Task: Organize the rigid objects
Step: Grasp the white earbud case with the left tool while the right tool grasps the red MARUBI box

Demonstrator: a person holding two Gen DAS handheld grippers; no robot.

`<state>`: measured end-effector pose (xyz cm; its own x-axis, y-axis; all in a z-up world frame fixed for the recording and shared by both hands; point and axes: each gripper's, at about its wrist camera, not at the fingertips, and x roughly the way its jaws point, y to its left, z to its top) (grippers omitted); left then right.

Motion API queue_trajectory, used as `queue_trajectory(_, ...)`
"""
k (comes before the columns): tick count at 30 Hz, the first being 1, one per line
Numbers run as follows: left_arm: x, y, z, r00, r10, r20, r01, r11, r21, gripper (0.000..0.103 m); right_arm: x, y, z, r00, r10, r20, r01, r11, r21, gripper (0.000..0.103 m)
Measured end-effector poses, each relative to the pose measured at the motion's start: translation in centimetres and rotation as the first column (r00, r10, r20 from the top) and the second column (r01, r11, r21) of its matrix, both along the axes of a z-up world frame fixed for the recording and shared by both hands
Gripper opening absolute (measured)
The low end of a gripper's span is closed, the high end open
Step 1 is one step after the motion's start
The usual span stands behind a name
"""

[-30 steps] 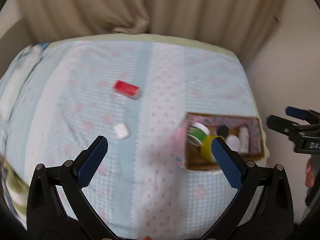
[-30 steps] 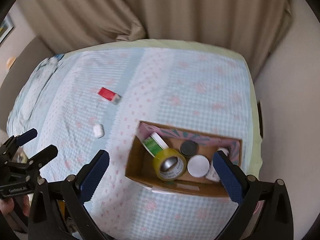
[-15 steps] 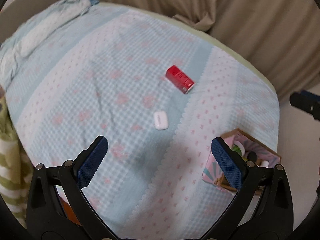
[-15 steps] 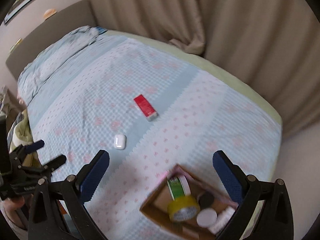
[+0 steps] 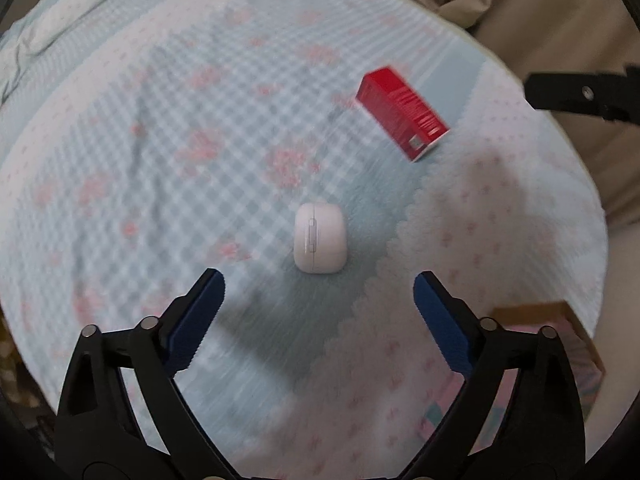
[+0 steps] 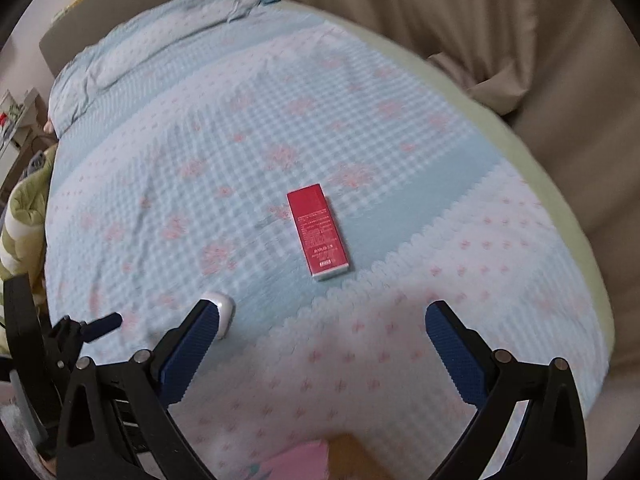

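My left gripper gapes wide and holds nothing; it has swung down close, and the white earbud case that sat far off a second ago now lies just ahead between the blue pads, on the bedspread; my right gripper, jaws wide too, has turned off the box, now slipped to the bed's near right corner; beyond, the red carton lies flat mid-bed, looming larger; farthest, beige curtain past the far edge.
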<state>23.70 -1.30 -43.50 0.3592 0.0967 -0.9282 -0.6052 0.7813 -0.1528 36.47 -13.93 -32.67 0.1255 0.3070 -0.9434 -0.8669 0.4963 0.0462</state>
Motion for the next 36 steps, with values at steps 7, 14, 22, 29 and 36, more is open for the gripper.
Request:
queue_trajectory(7, 2.9, 0.2, -4.9, 1.0, 0.016, -0.024, -0.015, 0.999, 0.04, 0.085, 2.7, 3.8, -6.8, 0.997, 0.074, -0.036, -0.076, 0.996, -0.055, 0.103)
queue_trajectory(14, 4.5, 0.3, -7.5, 0.999, 0.029, -0.044, -0.028, 0.999, 0.037, 0.074, 3.6, 7.5, -12.1, 0.988, 0.125, -0.091, -0.134, 0.986, -0.099, 0.103)
queue_trajectory(22, 5.2, 0.4, -7.9, 0.997, 0.036, -0.073, -0.032, 0.998, 0.045, 0.06, 3.9, 10.8, -15.4, 0.976, 0.167, -0.139, -0.193, 0.96, -0.203, 0.08)
queue_trajectory(29, 4.4, 1.7, -7.8, 0.997, 0.028, -0.065, -0.025, 0.999, 0.034, 0.041, 4.4, 12.2, -16.5, 0.983, 0.161, -0.092, -0.181, 0.941, -0.287, 0.042)
queue_trajectory(36, 4.0, 2.4, -7.5, 0.999, 0.033, -0.038, -0.033, 0.999, 0.006, 0.041, 4.5, 12.4, -16.6, 0.986, 0.15, -0.077, -0.166, 0.943, -0.289, 0.04)
